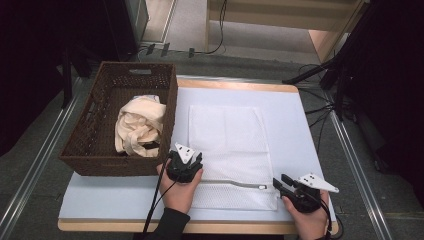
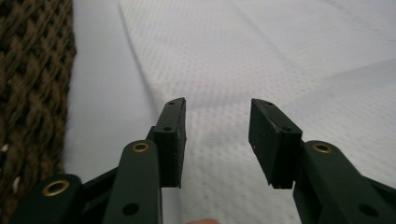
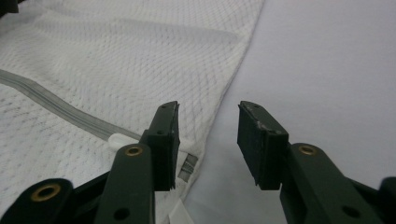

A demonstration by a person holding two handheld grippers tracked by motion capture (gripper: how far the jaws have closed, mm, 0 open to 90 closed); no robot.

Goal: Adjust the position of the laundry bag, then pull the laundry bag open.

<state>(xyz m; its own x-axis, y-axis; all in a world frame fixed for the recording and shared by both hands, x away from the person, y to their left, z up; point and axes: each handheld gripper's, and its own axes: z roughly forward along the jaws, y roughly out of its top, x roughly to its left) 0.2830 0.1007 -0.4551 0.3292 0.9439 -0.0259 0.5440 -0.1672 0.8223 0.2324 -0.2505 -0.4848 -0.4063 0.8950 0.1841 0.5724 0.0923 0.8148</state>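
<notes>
A white mesh laundry bag (image 1: 227, 150) lies flat on the pale surface (image 1: 290, 130), just right of a brown wicker basket (image 1: 100, 150) that holds a cream cloth (image 1: 140, 125). The bag looks very light, thin and floppy, with no stiffness of its own; lifted by one point it would likely sag and fold, so it calls for two holds well apart. Its weave is open and probably slides easily between smooth pads. The firmest places to take hold seem to be the grey zipper band (image 3: 56, 105) running across its near part, the white zipper pull (image 3: 119, 140) at the band's right end, and the hemmed corners.

The left gripper (image 1: 184, 165) hovers over the bag's left edge, its jaws parted with nothing between them. The right gripper (image 1: 292, 187) sits by the bag's near right corner, jaws likewise apart and empty, one of them above the zipper's end.

No brand, label or readable writing shows anywhere on the bag, the basket or the cloth.
</notes>
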